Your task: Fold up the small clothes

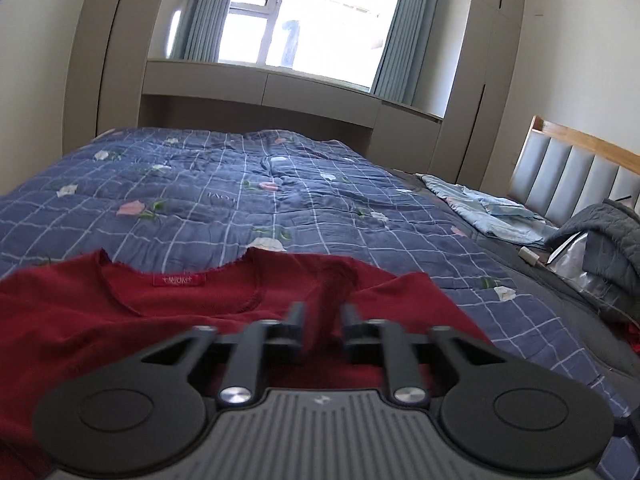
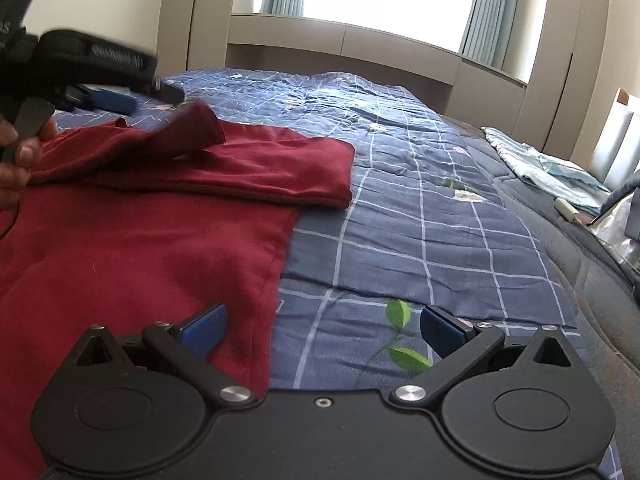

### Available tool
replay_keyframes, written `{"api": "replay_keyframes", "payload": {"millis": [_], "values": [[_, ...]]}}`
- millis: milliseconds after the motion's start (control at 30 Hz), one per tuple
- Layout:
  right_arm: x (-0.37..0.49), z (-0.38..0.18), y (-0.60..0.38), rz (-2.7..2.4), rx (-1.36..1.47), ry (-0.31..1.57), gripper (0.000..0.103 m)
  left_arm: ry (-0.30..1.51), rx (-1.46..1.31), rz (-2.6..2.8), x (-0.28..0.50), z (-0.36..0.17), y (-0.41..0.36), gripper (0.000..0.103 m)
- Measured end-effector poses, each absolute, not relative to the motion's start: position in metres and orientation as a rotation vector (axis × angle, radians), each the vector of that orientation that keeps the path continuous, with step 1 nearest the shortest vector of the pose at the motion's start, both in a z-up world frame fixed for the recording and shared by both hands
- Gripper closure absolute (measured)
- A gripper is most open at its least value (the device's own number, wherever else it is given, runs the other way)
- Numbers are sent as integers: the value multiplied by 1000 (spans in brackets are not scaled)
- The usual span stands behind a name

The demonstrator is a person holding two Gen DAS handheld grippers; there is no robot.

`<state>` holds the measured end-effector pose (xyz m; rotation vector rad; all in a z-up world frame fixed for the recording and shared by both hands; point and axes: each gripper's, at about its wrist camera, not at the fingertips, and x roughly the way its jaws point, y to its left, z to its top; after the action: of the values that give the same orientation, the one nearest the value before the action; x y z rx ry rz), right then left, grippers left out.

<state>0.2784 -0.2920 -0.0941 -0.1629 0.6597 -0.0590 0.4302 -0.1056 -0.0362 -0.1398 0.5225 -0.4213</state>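
Red knit top (image 2: 140,248), deep crimson with a scalloped neckline and a red label inside the collar, lies spread on the blue checked floral quilt (image 2: 400,216), one sleeve folded across its chest. Left gripper (image 1: 322,316) has a ridge of its fabric between parted jaws, pads seemingly not pressing. Right gripper (image 2: 322,326) hangs wide apart over the top's side seam.

Red neck label (image 1: 179,279) inside the red top (image 1: 120,320): white print, illegible; faint lettering on blue quilt (image 1: 220,197), also unreadable
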Motion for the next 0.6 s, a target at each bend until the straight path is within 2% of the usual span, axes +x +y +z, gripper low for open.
{"api": "replay_keyframes", "payload": {"millis": [33, 233, 333, 600], "values": [[279, -94, -291, -61, -169, 659, 1, 514, -146, -403, 428, -31, -101, 29], [286, -87, -284, -58, -203, 649, 1, 456, -146, -317, 421, -1, -71, 8], [293, -74, -275, -5, -199, 607, 1, 434, -140, -249, 418, 19, -45, 1], [349, -44, -244, 202, -163, 497, 2, 432, -50, 46, 405, 75, 73, 0]]}}
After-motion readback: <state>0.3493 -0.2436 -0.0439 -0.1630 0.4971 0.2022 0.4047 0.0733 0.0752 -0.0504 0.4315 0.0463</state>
